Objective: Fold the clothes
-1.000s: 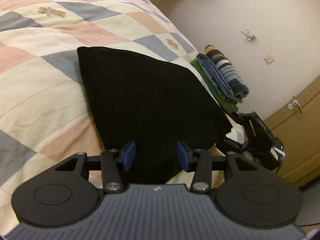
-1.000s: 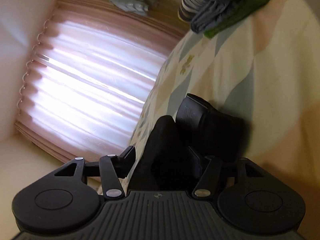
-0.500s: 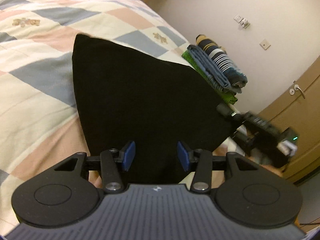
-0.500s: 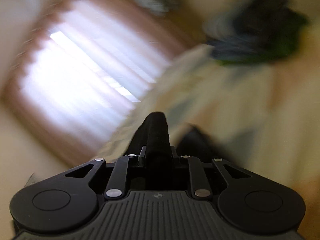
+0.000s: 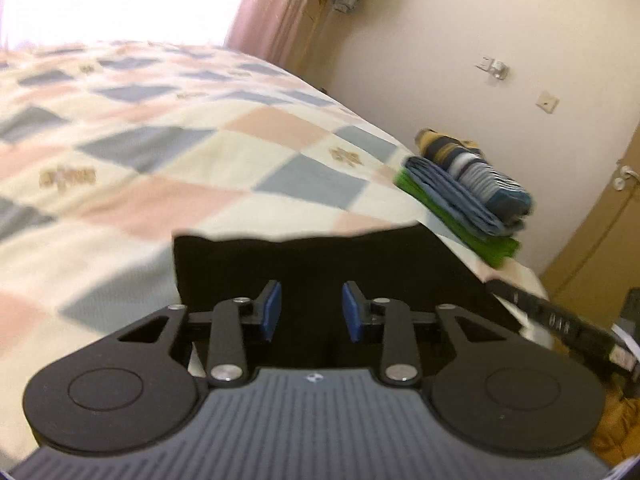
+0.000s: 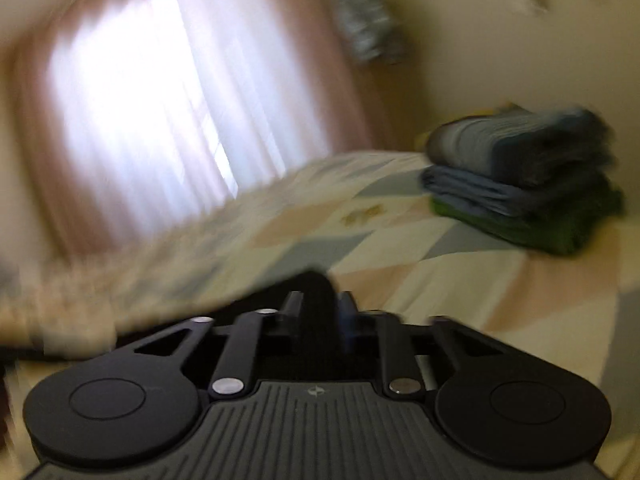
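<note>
**Black garment on the quilted bed, right claw clamped on its edge**

Nearest the left wrist camera, the left claw [image 5: 311, 311] stood with its blue-padded fingers [image 5: 272, 309] apart, nothing between them, poised over the near part of the black folded cloth garment [image 5: 320, 260]. The garment lay flat on the bed with its pink, blue and cream checked quilt [image 5: 168, 152], close to the bed's near edge, its far edge straight with one small notch. At the garment's right corner the dark body of the right claw [image 5: 560, 322] reached in, blurred.

In the right wrist view, itself smeared by motion, the right claw [image 6: 318, 312] had its fingers drawn together on a raised fold of the black garment [image 6: 316, 284], which stood up between them.

Beyond the garment, to its right and well apart from it on the same quilt, sat a stack of folded clothes [image 5: 464, 200]: a green piece at the bottom, a blue one on it, a striped dark-and-white one on top.

Farther off than the garment hung a pink pleated curtain [image 5: 264, 8] over a bright window. On the cream wall [image 5: 440, 60] behind the stack were a small fitting and a switch plate, and a tan wooden door with a metal handle [image 5: 624, 176] stood to its right.
</note>
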A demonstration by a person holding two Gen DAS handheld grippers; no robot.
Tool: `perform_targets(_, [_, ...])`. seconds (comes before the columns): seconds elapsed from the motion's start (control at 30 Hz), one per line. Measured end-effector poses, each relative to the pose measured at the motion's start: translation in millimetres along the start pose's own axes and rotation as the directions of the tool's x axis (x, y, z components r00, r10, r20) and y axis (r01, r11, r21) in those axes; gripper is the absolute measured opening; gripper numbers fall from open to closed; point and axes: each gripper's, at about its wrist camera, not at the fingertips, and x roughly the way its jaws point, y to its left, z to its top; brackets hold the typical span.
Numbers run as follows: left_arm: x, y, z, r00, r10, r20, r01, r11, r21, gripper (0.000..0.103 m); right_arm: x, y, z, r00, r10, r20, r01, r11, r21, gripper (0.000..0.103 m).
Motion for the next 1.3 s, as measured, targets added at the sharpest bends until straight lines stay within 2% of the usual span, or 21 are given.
perform_targets(0.07, [20.2,9.2,6.4,1.000,0.017,-0.022,-0.017,1.000,0.005,0.025,18.7,-2.7,-6.8,0.998,-0.031,-0.048,0.031,0.999,-0.007,0.010])
perform_targets(0.1, [29.4,14.4,6.1,0.999,0.030,-0.038,-0.030,1.000,0.009,0.022,29.7,-7.5,-8.6,0.996,-0.030,-0.080,0.031,1.000,0.003,0.007])
perform_targets(0.13, [38.5,19.6,5.9,0.998,0.043,-0.053,-0.042,0.999,0.013,0.013,40.0,-12.5,-10.8,0.993,-0.024,-0.120,0.026,1.000,0.015,0.004])
perform_targets(0.23, [65.5,36.0,-0.4,0.994,0.059,-0.095,-0.059,0.998,0.001,0.003,46.4,-23.8,-36.3,0.977,-0.029,-0.210,0.035,0.999,0.023,0.000])
perform_targets(0.37, [80.1,52.2,-1.9,0.993,0.053,-0.101,-0.061,0.995,-0.084,0.003,55.4,-34.8,-38.0,0.970,-0.004,-0.244,0.026,0.996,0.088,0.000])
perform_targets(0.43, [71.3,47.0,3.7,0.992,0.081,-0.094,-0.089,0.992,-0.084,0.003,55.0,-32.0,-34.7,0.968,-0.010,-0.252,0.032,0.996,0.084,0.000])
perform_targets(0.5, [53.8,38.8,7.6,0.992,0.105,-0.064,-0.109,0.991,-0.072,0.004,45.9,-30.7,-30.5,0.971,-0.003,-0.240,0.028,0.994,0.103,0.000])
perform_targets(0.57, [25.3,25.7,7.4,0.991,0.134,-0.011,-0.134,0.990,-0.041,0.012,22.0,-28.5,-26.2,0.983,0.009,-0.184,0.016,0.991,0.133,0.000])
perform_targets(0.6, [10.3,18.2,3.9,0.991,0.132,0.005,-0.132,0.991,-0.022,0.014,10.1,-27.4,-24.1,0.988,0.014,-0.155,0.009,0.989,0.147,0.007])
perform_targets(0.63, [-4.6,12.4,-1.7,0.994,0.107,0.012,-0.107,0.994,-0.005,0.014,-1.8,-26.3,-22.0,0.992,0.019,-0.127,0.002,0.987,0.162,0.013])
perform_targets(0.7, [-31.1,-0.9,-18.7,0.998,0.066,0.015,-0.066,0.998,0.010,0.015,-25.7,-24.1,-17.8,0.997,0.027,-0.069,-0.013,0.982,0.189,0.013])
perform_targets(0.77, [-44.1,-15.5,-38.9,0.999,0.044,-0.021,-0.043,0.999,0.024,0.018,-45.7,-15.3,-23.0,0.999,0.012,-0.043,-0.005,0.985,0.171,0.013])
perform_targets(0.83, [-50.2,-28.8,-59.2,0.997,0.028,-0.076,-0.025,0.999,0.032,0.021,-54.8,-5.2,-33.9,0.998,-0.005,-0.058,0.013,0.992,0.129,0.013])
perform_targets(0.9, [-38.4,-38.2,-77.2,0.988,0.048,-0.148,-0.042,0.998,0.043,0.021,-49.4,1.0,-46.7,0.993,-0.037,-0.110,0.047,0.995,0.088,0.012])
perform_targets(0.97, [-25.0,-45.9,-87.6,0.977,0.101,-0.188,-0.088,0.993,0.078,0.021,-35.5,3.1,-57.6,0.985,-0.067,-0.159,0.076,0.996,0.052,0.009])
perform_targets(1.1, [-23.5,-60.9,-81.2,0.964,0.179,-0.198,-0.162,0.982,0.098,0.021,-19.1,9.1,-55.6,0.975,-0.102,-0.199,0.105,0.995,0.003,0.009])
perform_targets(1.17, [-37.2,-69.2,-80.0,0.968,0.182,-0.171,-0.166,0.980,0.108,0.022,-20.9,15.1,-50.4,0.972,-0.117,-0.206,0.117,0.993,-0.012,0.011])
perform_targets(1.3, [-51.0,-81.9,-88.3,0.972,0.170,-0.161,-0.152,0.981,0.117,0.028,-56.2,30.9,-55.5,0.985,-0.099,-0.140,0.100,0.995,0.005,0.019])
